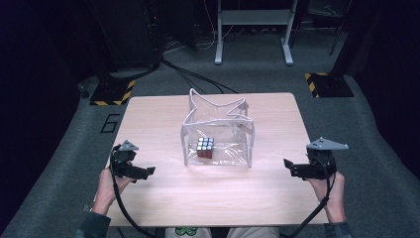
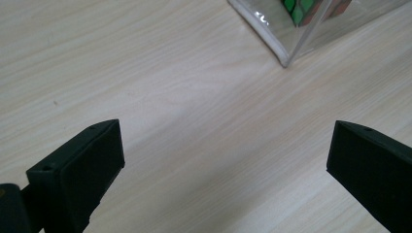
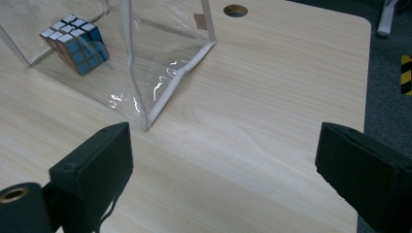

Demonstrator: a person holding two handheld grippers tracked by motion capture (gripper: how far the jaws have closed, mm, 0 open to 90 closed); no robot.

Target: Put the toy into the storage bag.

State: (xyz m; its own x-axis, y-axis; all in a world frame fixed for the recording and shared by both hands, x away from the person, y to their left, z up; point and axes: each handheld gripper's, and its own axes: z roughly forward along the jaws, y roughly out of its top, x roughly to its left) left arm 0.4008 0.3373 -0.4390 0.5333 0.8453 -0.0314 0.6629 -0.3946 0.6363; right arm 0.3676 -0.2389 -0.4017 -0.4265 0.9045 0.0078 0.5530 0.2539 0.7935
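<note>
Nearest, the left gripper (image 1: 146,171) and the right gripper (image 1: 288,167) rest low over the pale wooden surface (image 1: 163,198), one in each of the person's hands, both with jaws spread wide and nothing between them. In the left gripper view only bare wood lies between its jaws, and a corner of the clear bag (image 2: 285,56) sits well ahead of them, toward the right-hand jaw. In the right gripper view the bag's near bottom corner (image 3: 145,125) lies just beyond the left-hand jaw, while the space straight ahead of the jaws is bare wood.

Farther on, the clear plastic bag (image 1: 218,129) stands open between the two grippers, its white-edged rim folded into a star shape. The puzzle cube (image 1: 205,147) rests on the bag's floor, toward the corner nearer the left gripper.

Judged from here, the main risk is the soft bag. Its thin walls may buckle or slide if one jaw pushes it before the other steadies it. The pinched rim could catch a jaw reaching in, tipping the bag and rolling the cube out of reach
</note>
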